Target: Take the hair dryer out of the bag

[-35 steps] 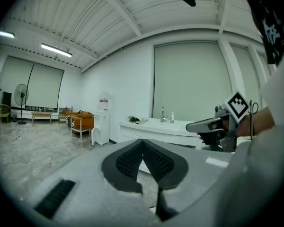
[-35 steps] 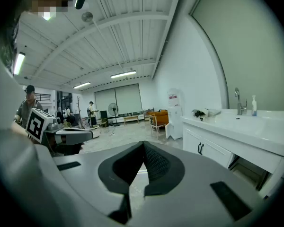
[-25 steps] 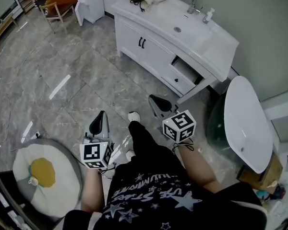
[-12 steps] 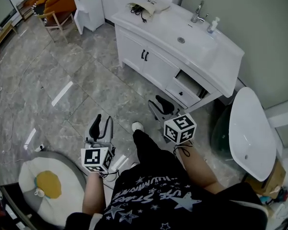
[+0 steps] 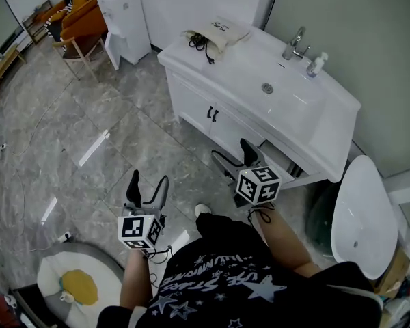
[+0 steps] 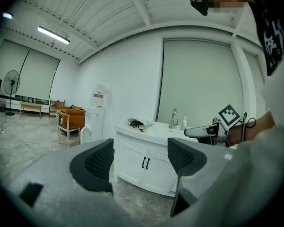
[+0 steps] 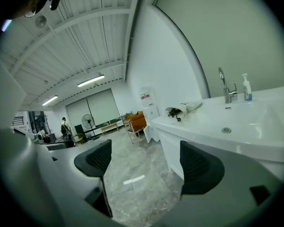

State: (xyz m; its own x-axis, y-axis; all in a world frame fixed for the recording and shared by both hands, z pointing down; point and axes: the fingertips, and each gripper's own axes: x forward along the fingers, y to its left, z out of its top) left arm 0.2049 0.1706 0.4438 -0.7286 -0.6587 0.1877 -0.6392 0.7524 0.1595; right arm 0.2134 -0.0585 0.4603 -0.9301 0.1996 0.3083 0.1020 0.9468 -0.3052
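Observation:
A cream cloth bag [image 5: 220, 30] lies on the far left end of the white vanity top [image 5: 240, 65], with a black cord [image 5: 201, 44] spilling from it; the hair dryer itself is hidden. The bag also shows small in the left gripper view [image 6: 137, 123] and the right gripper view [image 7: 183, 109]. My left gripper [image 5: 148, 187] hangs over the floor, well short of the vanity. My right gripper [image 5: 237, 160] is in front of the cabinet doors. Both jaws have just been opening and now stand wide apart with nothing between them [image 6: 138, 160] [image 7: 146, 163].
The vanity holds a sink [image 5: 287, 94], a faucet [image 5: 295, 42] and a soap bottle [image 5: 317, 64]. A white toilet [image 5: 363, 214] stands right of it. A water dispenser [image 5: 123, 20] and orange chairs [image 5: 82, 19] are far left. An egg-shaped cushion [image 5: 75, 289] lies low left.
Both grippers have moved forward toward the vanity as the person walked closer. Both pairs of jaws went from shut to wide open.

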